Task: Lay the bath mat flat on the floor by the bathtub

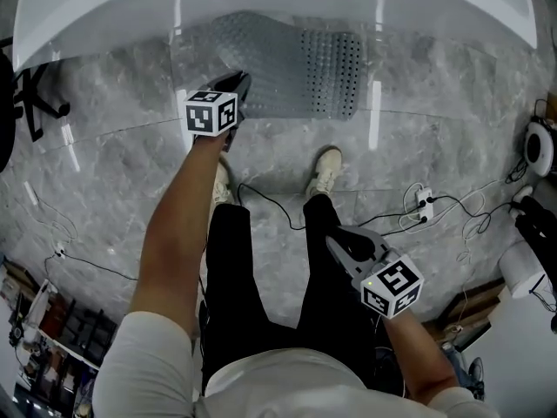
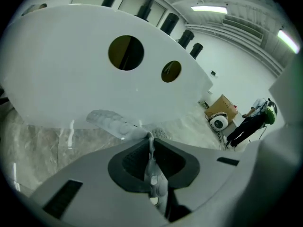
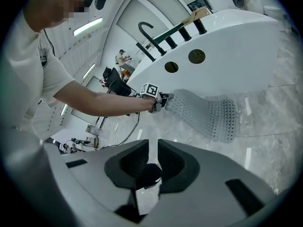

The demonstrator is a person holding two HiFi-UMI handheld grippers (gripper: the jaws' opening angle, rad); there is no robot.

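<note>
- left gripper point(image 1: 237, 81): jaws clamped on the near-left edge of the bath mat point(image 1: 296, 72), right at the foot of the bathtub point(image 1: 104, 16). Left gripper view confirms it: a thin fold of mat runs up between the pads, and the rest fans out toward the tub.
- Arm is stretched fully toward the tub. My read is that a one-corner hold lets the sheet be dragged or tensioned without stepping on it.
- Mat position: on the grey floor point(image 1: 435, 146) directly alongside the tub, far edge tucked against or just under the tub's overhang.
- The end away from the held corner (perforated part) looks flat on the floor. The held end is humped and raised, so it isn't flat yet.
- right gripper point(image 1: 339, 249): parked well back from the tub, by the person's right thigh. Jaws are barely apart, only a narrow slot, with nothing in it. Its own view shows floor through the gap.
- It is probably idle, since one grip is enough for a limp sheet. It could pin or pull the free end if needed.
- Feet stand just short of the mat's near edge, so the mat can slide.
- Judgement: late stage. What's left is to lower the held corner, pull out the hump and release.
- Risk: letting go while it's still raised leaves a fold by the tub.
</note>
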